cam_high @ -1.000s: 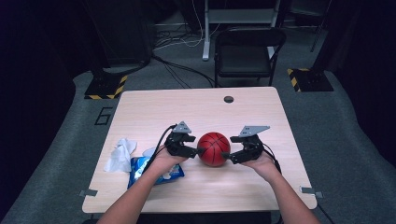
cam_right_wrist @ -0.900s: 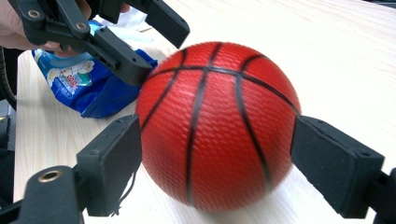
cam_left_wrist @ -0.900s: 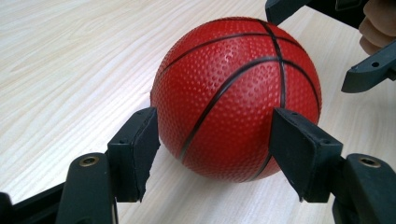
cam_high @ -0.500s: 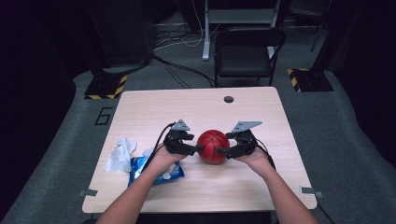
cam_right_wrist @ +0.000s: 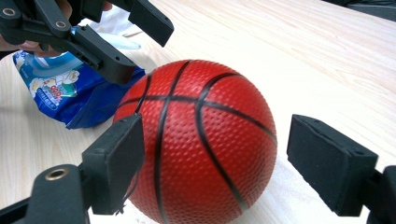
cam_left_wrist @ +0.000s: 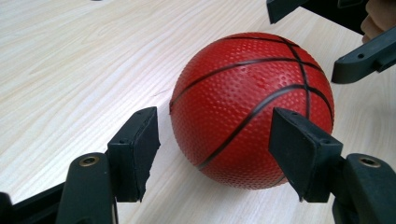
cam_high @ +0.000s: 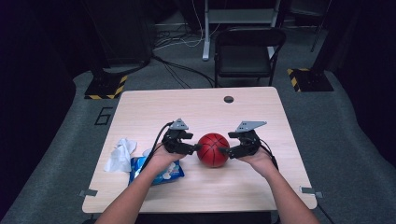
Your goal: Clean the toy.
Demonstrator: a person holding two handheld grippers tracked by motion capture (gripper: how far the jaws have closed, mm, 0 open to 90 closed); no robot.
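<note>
A small red basketball [cam_high: 213,150] with black seams sits on the wooden bench [cam_high: 196,109], a little toward the person's edge from the bench's middle. The left hand-held gripper [cam_high: 195,148] comes at the basketball from its left side; in the left gripper view its two black pads stand spread on either side of the basketball [cam_left_wrist: 252,109], one pad clear of the surface with bare wood in the gap, the other close against it, though whether it touches cannot be told. The right hand-held gripper [cam_high: 225,150] comes at the basketball from its right side. Its jaws have just been closing with the basketball [cam_right_wrist: 198,140] between them; in the right gripper view one pad lies against the skin and the other stands off with wood showing between, so nothing is pinched. To the left of the basketball, beyond the left hand, lies a blue wet-wipe packet [cam_high: 161,171], and farther left of it a crumpled white tissue [cam_high: 120,155].
</note>
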